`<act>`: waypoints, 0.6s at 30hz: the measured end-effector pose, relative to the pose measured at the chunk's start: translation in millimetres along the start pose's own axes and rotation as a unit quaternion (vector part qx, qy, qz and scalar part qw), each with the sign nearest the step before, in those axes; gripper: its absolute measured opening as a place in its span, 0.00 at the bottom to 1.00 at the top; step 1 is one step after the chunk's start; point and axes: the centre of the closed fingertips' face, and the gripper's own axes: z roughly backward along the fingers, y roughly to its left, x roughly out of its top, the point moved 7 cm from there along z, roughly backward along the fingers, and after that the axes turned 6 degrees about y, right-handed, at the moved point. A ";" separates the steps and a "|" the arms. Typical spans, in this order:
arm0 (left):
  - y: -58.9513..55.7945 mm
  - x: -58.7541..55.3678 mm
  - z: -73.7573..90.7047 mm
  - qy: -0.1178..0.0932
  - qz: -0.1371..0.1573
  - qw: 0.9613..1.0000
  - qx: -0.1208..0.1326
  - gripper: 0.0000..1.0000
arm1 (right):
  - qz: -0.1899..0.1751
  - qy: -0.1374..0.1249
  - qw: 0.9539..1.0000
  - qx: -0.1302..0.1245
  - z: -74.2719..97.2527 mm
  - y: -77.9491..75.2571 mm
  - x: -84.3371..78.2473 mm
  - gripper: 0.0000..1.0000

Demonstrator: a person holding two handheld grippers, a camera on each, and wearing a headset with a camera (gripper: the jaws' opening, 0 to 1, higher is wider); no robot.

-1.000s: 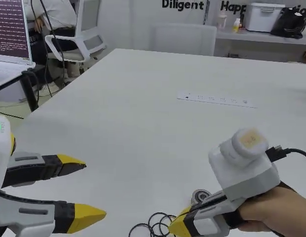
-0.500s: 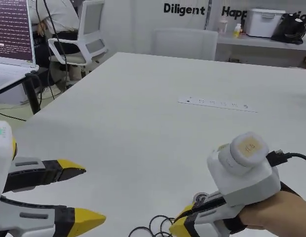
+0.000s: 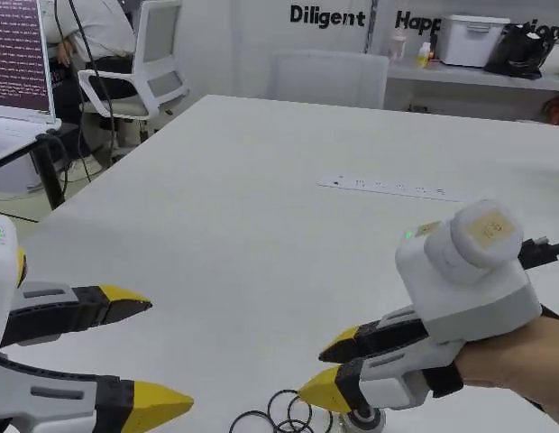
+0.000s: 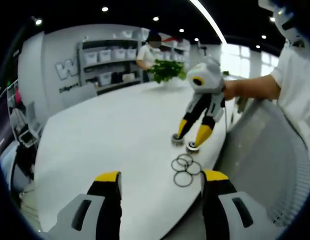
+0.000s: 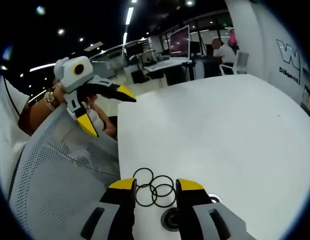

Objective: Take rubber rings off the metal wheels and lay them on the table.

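At 6 o'clock in head view: rubber rings [image 3: 281,413] lie loose on the table [image 3: 261,207], with a metal wheel [image 3: 362,419] at their 3 o'clock. Right gripper [image 3: 313,373] hovers above, jaws apart and empty, probably lining up on the wheel. Left gripper [image 3: 169,350] at 8 o'clock, jaws apart, parked clear.

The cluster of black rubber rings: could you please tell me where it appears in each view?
Head view: the black rubber rings lie at the bottom edge, left of the right gripper.
Left gripper view: rings right of centre, below the right gripper.
Right gripper view: rings low centre, between its yellow fingers.
Shared landmark: the right gripper, next to the rings.
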 end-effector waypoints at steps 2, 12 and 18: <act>0.4 -0.1 -0.6 -0.001 0.002 1.000 -0.001 0.67 | -0.001 -0.003 1.000 0.001 4.2 2.4 1.5 0.34; 1.7 0.0 -2.3 0.002 0.004 1.000 -0.007 0.82 | 0.030 -0.044 0.999 -0.011 34.3 16.7 5.0 0.59; 4.4 -2.6 -1.3 0.001 0.009 1.000 -0.008 0.85 | 0.026 -0.067 0.997 -0.029 57.8 16.6 2.6 0.65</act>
